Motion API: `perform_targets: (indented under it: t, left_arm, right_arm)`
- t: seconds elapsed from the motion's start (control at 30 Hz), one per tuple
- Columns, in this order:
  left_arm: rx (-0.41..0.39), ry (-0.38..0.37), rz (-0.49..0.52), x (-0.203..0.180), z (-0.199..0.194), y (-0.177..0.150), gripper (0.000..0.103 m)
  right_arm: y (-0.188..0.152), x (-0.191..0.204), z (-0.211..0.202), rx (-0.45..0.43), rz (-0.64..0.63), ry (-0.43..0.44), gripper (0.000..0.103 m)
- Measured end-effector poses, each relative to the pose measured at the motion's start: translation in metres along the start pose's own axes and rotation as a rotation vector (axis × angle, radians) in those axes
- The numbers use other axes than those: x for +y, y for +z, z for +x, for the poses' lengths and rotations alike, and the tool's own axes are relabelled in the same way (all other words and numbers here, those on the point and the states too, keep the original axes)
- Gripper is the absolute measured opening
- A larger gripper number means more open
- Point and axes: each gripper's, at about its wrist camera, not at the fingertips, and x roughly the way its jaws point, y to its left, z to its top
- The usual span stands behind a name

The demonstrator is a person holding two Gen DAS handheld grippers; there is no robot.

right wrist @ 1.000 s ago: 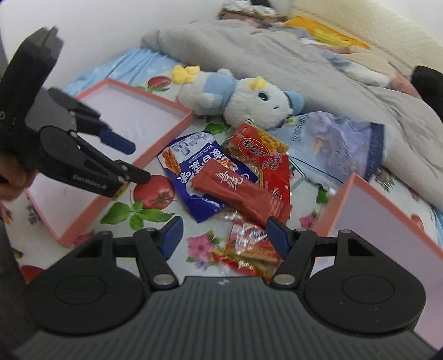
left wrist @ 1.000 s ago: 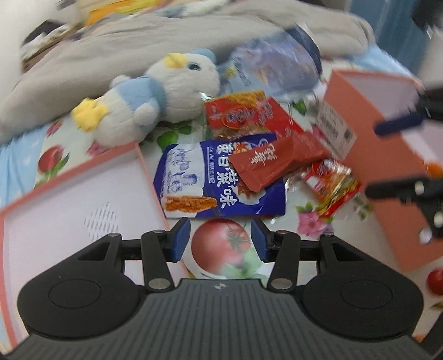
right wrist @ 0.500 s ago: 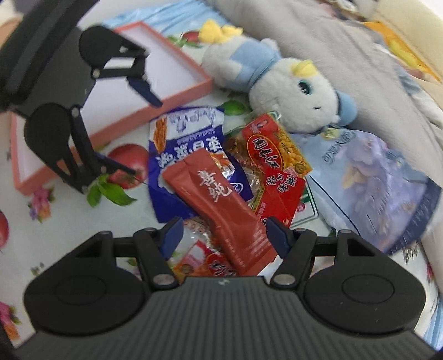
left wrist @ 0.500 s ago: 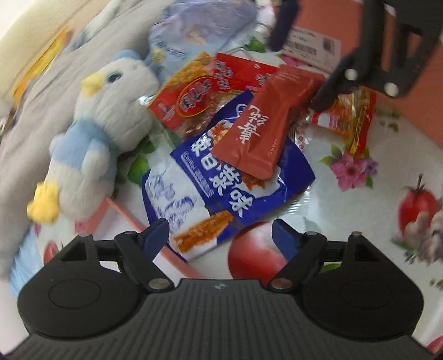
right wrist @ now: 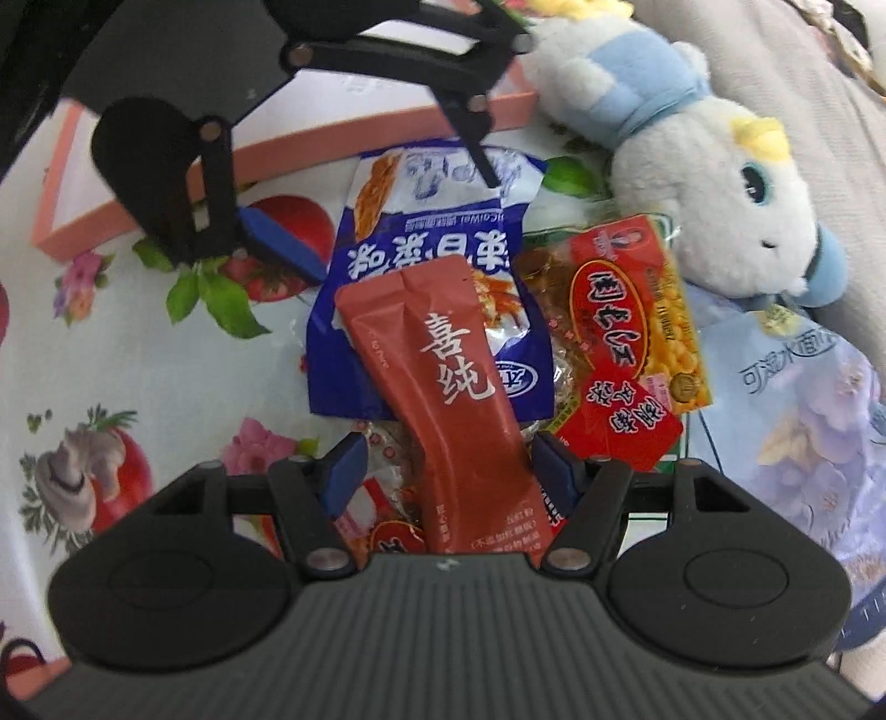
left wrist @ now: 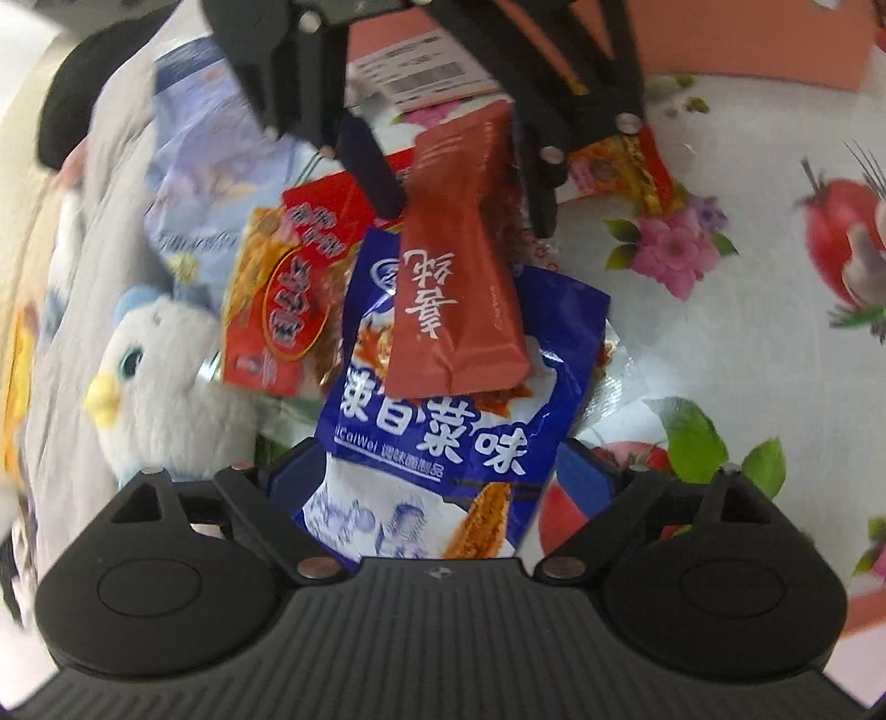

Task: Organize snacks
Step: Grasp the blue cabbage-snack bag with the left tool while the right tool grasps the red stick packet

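A red-brown packet lies on top of a blue snack bag on the flower-print sheet. My left gripper points down over the blue bag's near end. Its jaws are opening, with the bag's end between the blue pads and no squeeze on it. From the opposite side, my right gripper stands open astride the red-brown packet, whose lower end lies between its pads. In the left wrist view the right gripper's fingers flank the packet's far end. The left gripper's pad sits beside the blue bag.
A red-and-yellow snack pack and a small crinkly red pack lie beside the pile. A white-and-blue plush bird, a pale purple bag and a grey blanket are close. A pink box lid and a pink box flank the snacks.
Both grippers dropped toward the snack pile and rolled. The left jaws widened and now frame the blue bag's end. The right jaws now straddle the red-brown packet.
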Motion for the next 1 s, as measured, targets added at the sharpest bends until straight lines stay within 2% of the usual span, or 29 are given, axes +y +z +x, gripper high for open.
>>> perform_targets:
  t: [0.13, 0.3, 0.53, 0.63, 0.77, 0.9, 1.0]
  left_arm:
    - [-0.012, -0.038, 0.075, 0.007, 0.005, 0.000, 0.098]
    - [-0.007, -0.103, 0.081, 0.021, 0.018, 0.001, 0.103]
    - [-0.016, -0.229, -0.043, 0.051, 0.036, -0.001, 0.103]
    - [-0.015, -0.252, -0.085, 0.057, 0.038, -0.003, 0.103]
    - [-0.011, -0.264, -0.130, 0.061, 0.036, -0.005, 0.090]
    - [-0.012, -0.236, -0.133, 0.051, 0.025, -0.006, 0.076]
    - [-0.004, -0.218, -0.154, 0.041, 0.018, -0.002, 0.070]
  right_arm:
    - [0.001, -0.003, 0.007, 0.017, -0.003, 0.040, 0.052]
    - [0.002, 0.005, 0.011, 0.033, -0.048, 0.040, 0.051]
    - [0.004, 0.006, 0.014, 0.032, -0.036, 0.045, 0.049]
    - [0.004, 0.007, 0.015, 0.031, -0.044, 0.037, 0.048]
    - [0.006, 0.015, 0.018, 0.051, -0.045, 0.022, 0.046]
    - [0.009, 0.022, 0.013, 0.074, -0.032, 0.017, 0.043]
    - [0.011, 0.029, 0.006, 0.078, -0.022, 0.002, 0.041]
